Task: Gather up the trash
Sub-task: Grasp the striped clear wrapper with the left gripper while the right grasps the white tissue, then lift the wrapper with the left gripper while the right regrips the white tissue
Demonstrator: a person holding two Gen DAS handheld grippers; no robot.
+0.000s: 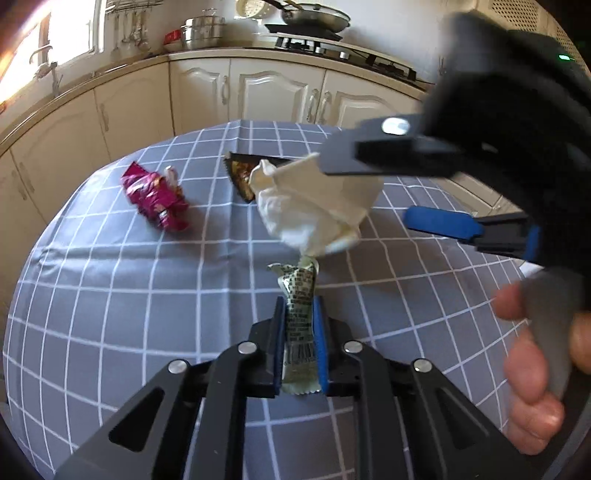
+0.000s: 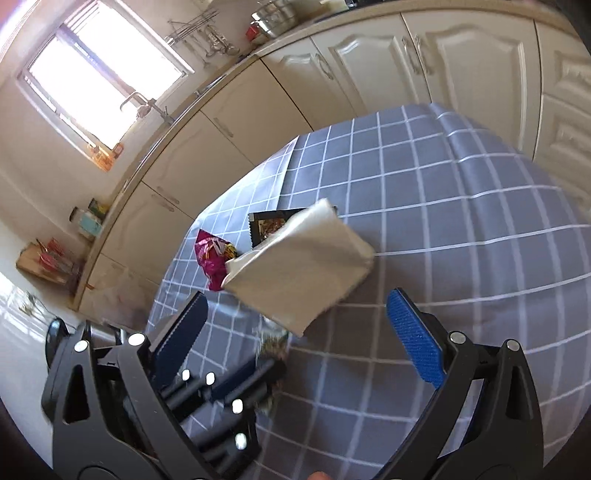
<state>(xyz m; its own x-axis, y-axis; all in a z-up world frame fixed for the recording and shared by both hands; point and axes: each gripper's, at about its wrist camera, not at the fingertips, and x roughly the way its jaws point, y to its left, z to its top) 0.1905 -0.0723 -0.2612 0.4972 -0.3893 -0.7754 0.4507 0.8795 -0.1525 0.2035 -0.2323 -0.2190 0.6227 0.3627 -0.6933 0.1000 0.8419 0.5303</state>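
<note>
Green wrapper inside left claw

**Sunlit kitchen, checked table**

A table under a grey cloth with white grid lines stands before cream cabinets with arched panel doors. Daylight floods through a window above the sink tap. A steel pot and a frying pan sit by the gas hob.

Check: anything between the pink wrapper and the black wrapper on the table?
Nothing. In the left wrist view the stretch from the pink wrapper to the black wrapper is bare checked tablecloth. The white tissue overlaps the black wrapper's other side.
</note>
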